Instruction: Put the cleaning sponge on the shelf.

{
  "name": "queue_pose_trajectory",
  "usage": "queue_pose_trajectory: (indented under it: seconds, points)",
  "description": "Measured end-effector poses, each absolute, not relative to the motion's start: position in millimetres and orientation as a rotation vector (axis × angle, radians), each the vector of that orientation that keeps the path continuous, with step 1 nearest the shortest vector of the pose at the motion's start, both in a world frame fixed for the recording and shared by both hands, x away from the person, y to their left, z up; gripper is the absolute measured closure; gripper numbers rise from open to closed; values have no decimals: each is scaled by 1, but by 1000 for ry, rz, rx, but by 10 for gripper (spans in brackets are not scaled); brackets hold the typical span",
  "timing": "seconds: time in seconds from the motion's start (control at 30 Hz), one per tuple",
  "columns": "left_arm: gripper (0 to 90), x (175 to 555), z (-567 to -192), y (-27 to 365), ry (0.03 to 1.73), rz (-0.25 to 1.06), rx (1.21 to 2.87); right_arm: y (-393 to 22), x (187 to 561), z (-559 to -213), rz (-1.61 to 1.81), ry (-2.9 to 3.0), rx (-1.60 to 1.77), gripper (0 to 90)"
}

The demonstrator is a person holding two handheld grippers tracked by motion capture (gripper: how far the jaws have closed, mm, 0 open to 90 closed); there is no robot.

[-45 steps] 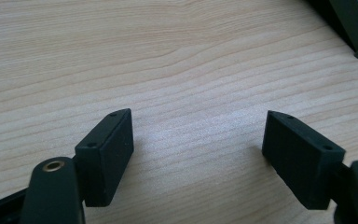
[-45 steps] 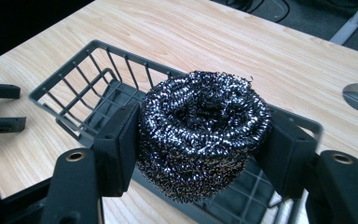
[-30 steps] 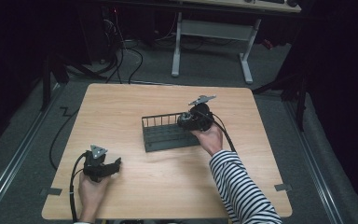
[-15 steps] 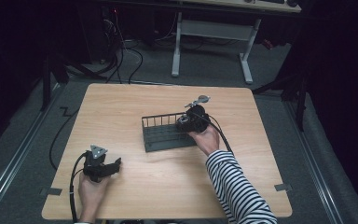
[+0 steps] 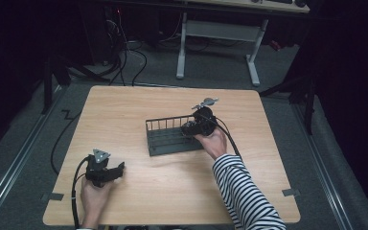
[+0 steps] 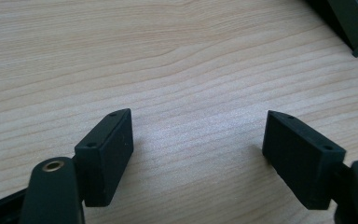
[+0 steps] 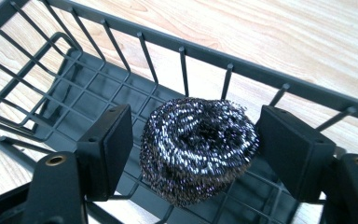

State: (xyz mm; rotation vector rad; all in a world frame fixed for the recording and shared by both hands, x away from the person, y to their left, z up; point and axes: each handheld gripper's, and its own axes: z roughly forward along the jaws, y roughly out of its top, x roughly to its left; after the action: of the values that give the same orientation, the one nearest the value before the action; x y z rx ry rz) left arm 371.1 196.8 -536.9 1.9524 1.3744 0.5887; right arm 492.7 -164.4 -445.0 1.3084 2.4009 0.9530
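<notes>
The round, dark, shiny steel-wool scouring pad lies inside the dark grey wire rack basket, near its right end as the high view shows it, on the light wooden surface. The right tool reaches down into the basket with one pad on either side of the scourer. Its jaws have just been opening, and in the right gripper view there is a narrow gap on each side between the black pads and the coils, so the scourer sits between them, released and resting on the basket floor.

The scourer looks very light, springy and soft: a loose coil of thin metal strands that will squash under pressure and bounce back. It is rough rather than slippery, so it should hold well between flat pads, but loose strands could snag on the basket wires when lifted. The best hold is probably across its widest middle, squeezing the flanks just enough to compress the coils, and lifting straight up clear of the wire uprights.

The left tool rests low over bare wood near the front left of the surface, jaws apart with nothing between them; in the high view the left tool is well apart from the basket.
</notes>
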Motion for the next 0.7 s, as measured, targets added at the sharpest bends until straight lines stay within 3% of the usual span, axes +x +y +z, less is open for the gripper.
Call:
queue_pose_trajectory:
  seconds: [0.7]
  points:
    - [253,371,-537,196,1367,591,1956,-200,467,-418,1060,2292,1275,321]
